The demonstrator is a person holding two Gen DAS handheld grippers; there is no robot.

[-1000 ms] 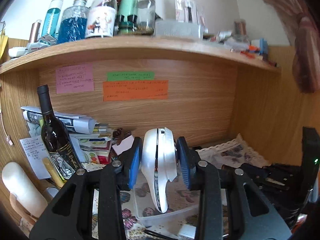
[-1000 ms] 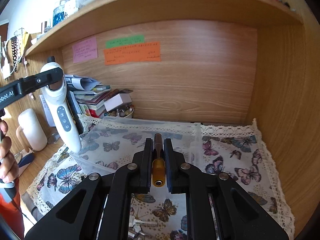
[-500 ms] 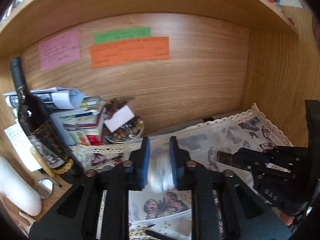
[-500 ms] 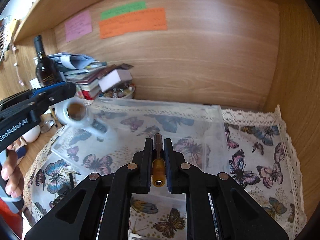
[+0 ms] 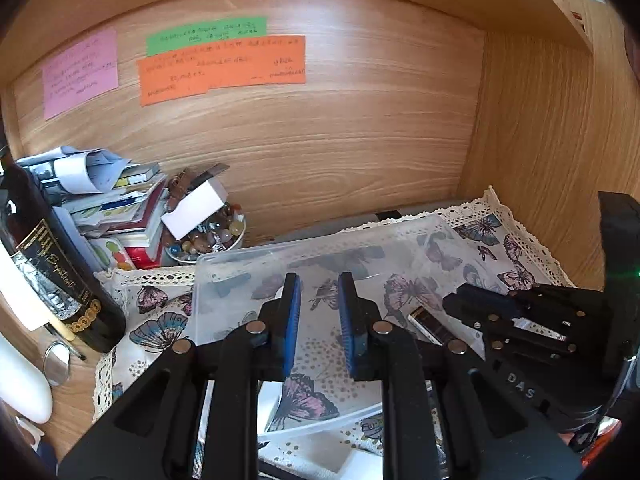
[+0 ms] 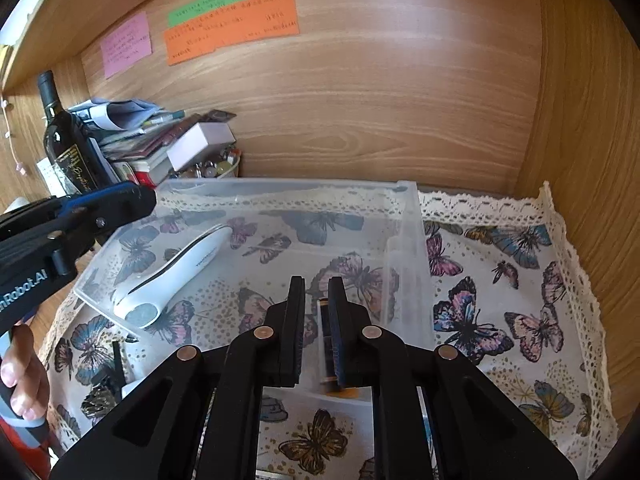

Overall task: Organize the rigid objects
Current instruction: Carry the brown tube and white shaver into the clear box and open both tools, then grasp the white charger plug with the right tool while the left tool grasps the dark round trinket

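White curved plastic handheld device lies flat in clear plastic bin, by bin's left wall: placed. Dark cylindrical tube with orange end lies in bin by near wall, under right gripper; jaws parted, released. Left gripper released, empty, over bin. Keys-like clutter on butterfly cloth, outside bin's near-left corner, likely left to sort.

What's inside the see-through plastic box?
Inside the clear plastic box lies a white handheld device, on its side. A dark cylinder with an orange end sits by the right hand-held gripper, whose fingers hide part of it.
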